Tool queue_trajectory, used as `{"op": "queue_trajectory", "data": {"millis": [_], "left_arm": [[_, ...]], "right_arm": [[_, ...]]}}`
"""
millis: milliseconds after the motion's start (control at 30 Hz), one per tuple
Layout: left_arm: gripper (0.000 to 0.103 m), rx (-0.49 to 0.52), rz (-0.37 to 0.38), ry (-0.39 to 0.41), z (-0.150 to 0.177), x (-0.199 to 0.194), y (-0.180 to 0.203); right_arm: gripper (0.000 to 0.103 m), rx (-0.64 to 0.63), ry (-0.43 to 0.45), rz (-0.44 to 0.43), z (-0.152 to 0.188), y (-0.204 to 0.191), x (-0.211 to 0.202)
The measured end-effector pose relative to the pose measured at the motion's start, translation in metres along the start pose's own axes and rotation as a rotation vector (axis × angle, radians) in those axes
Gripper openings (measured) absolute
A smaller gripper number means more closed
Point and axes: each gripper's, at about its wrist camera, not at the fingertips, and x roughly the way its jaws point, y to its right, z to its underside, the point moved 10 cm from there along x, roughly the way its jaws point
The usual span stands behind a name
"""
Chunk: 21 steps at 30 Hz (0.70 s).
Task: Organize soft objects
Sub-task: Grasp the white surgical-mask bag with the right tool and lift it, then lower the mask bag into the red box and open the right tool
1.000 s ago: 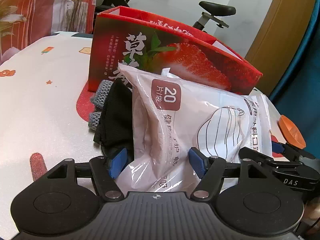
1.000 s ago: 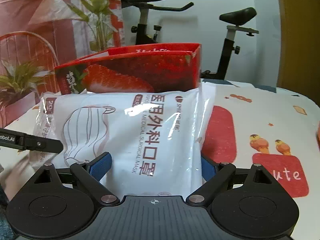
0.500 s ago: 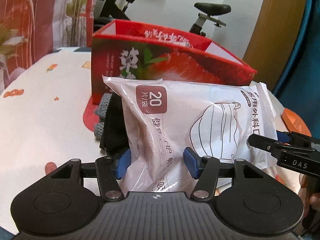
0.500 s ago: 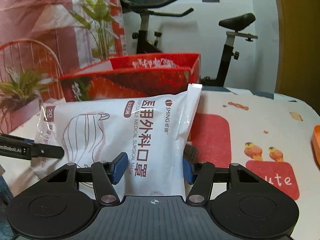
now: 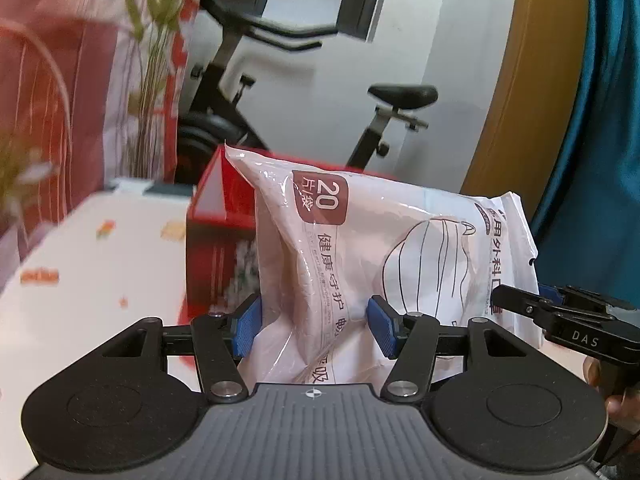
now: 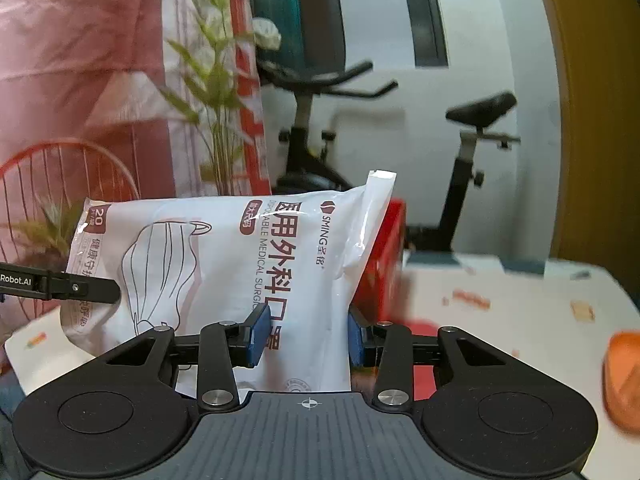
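While both claws grip it, the mask packet (image 5: 384,264) hangs clear above the table (image 5: 92,264). Left claw (image 5: 314,322): blue pads (image 5: 247,326) clamped on the packet's crumpled end marked "20". Right claw (image 6: 306,334): jaws have just been closing, and its pads (image 6: 258,334) now pinch the packet's opposite end, the plastic creased between them. Just behind the packet stands the red strawberry box (image 5: 218,240), on the patterned table. An orange object (image 6: 624,380) lies at the table's right edge. Beyond, an exercise bike (image 6: 460,152) and a plant (image 6: 216,120) stand against the wall.
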Motion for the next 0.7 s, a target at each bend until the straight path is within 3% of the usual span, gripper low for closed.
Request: {"op": "queue_trajectory", "data": {"millis": [167, 400, 533, 700], "left_arm": [[0.060, 0.013, 0.001, 0.060, -0.042, 0.001, 0.004], [0.061, 0.060, 0.017, 0.093, -0.107, 0.036, 0.011], [0.061, 0.051, 0.006, 0.056, -0.125, 0.070, 0.002], [0.061, 0.045, -0.048, -0.014, -0.123, 0.104, -0.013]], "right_arm": [[0.037, -0.044, 0.067, 0.025, -0.050, 0.005, 0.012], [0.037, -0.019, 0.076, 0.084, -0.097, 0.033, 0.062], [0.037, -0.039, 0.051, 0.113, -0.101, 0.040, 0.099], [0.036, -0.052, -0.027, 0.119, -0.084, 0.042, 0.146]]}}
